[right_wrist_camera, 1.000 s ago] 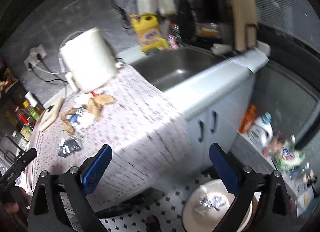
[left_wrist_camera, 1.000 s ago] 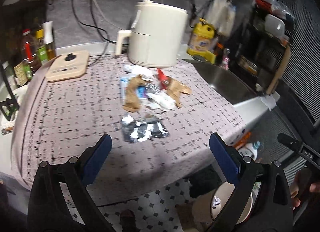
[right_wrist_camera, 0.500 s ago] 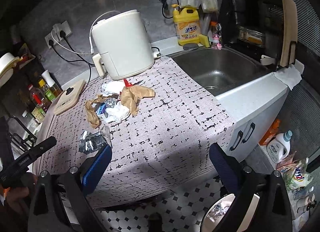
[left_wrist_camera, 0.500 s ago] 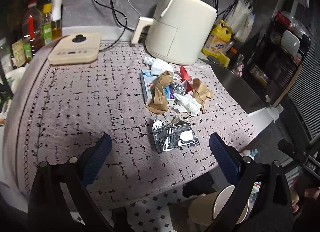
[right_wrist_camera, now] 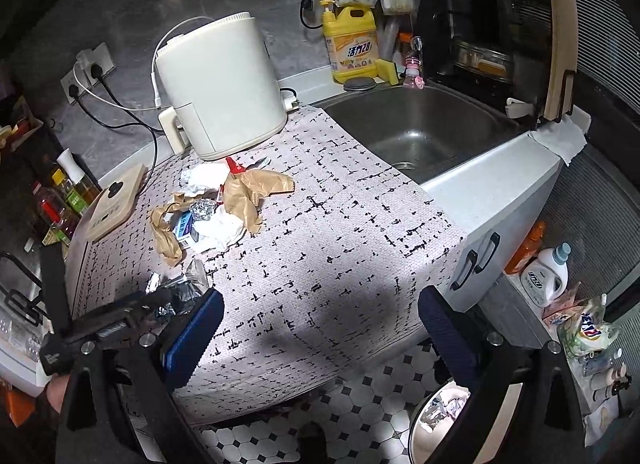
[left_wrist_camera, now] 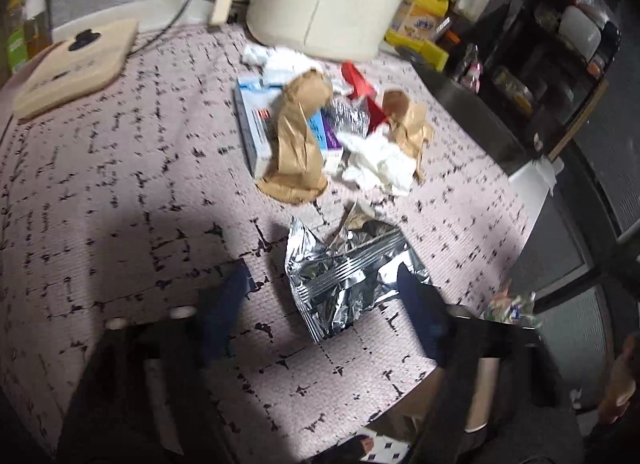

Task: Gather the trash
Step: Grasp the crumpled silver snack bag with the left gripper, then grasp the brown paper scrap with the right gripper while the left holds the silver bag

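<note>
A crumpled silver foil wrapper (left_wrist_camera: pixel 344 276) lies on the patterned table mat (left_wrist_camera: pixel 120 203). My left gripper (left_wrist_camera: pixel 324 304) is open and low over it, its blue fingers on either side of the wrapper. Behind it sits a pile of trash: brown paper (left_wrist_camera: pixel 298 143), a blue-white box (left_wrist_camera: pixel 252 131), white tissue (left_wrist_camera: pixel 380 163), a red scrap (left_wrist_camera: pixel 360 83). My right gripper (right_wrist_camera: pixel 320 328) is open and empty, out past the table's front edge. The right wrist view also shows the pile (right_wrist_camera: pixel 224 207), the wrapper (right_wrist_camera: pixel 180 288) and the left gripper (right_wrist_camera: pixel 120 316).
A cream air fryer (right_wrist_camera: pixel 220 87) stands behind the pile, a beige scale (left_wrist_camera: pixel 76 63) at back left. A sink (right_wrist_camera: pixel 420 131) lies to the right. A round bin (right_wrist_camera: pixel 448 416) holding some trash stands on the tiled floor below the right gripper. Bottles line the left edge.
My left gripper has moved forward and down to the foil wrapper, which now lies between its fingers. My right gripper has swung from the cupboard side to face the table.
</note>
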`<action>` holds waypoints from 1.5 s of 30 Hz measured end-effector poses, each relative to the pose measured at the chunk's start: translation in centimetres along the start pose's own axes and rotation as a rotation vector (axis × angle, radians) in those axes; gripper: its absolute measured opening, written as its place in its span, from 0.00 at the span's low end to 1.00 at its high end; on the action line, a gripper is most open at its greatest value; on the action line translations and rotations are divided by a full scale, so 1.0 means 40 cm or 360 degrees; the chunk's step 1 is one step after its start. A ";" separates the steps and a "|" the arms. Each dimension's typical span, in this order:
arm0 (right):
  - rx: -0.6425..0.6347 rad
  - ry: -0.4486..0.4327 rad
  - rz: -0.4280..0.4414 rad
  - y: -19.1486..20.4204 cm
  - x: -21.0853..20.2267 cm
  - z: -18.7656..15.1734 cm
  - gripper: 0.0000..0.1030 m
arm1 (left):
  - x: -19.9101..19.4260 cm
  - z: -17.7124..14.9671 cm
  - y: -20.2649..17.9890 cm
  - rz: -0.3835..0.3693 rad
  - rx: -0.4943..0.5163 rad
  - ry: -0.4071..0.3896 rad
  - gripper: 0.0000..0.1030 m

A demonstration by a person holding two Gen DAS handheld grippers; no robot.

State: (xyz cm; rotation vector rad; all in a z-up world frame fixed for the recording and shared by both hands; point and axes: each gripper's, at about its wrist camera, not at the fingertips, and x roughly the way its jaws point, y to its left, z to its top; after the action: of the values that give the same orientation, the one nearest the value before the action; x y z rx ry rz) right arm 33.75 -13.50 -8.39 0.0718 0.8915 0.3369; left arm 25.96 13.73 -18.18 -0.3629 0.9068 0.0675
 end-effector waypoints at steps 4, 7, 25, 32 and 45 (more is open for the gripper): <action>-0.0008 -0.0002 -0.0001 0.037 0.025 0.014 0.93 | 0.006 0.011 -0.001 -0.0048 0.0084 0.0037 0.22; -0.0021 -0.0002 0.0032 0.077 0.047 0.026 0.93 | -0.019 0.026 0.030 -0.0052 0.0076 -0.0009 0.21; -0.0121 0.0178 0.0296 0.318 0.269 0.083 0.67 | -0.182 0.051 0.294 0.0076 -0.0099 -0.0168 0.21; -0.0241 0.0212 0.0431 0.446 0.309 0.102 0.66 | -0.221 0.039 0.363 0.0152 -0.0178 -0.0222 0.21; -0.0408 0.0417 0.0652 0.668 0.408 0.063 0.60 | -0.285 -0.021 0.472 0.0326 -0.0351 -0.0258 0.21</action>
State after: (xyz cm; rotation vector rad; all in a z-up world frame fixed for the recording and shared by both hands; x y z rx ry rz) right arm 38.27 17.14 -13.70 -0.0292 1.0847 0.8549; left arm 14.33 32.22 -15.02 -0.4613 0.7753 0.3827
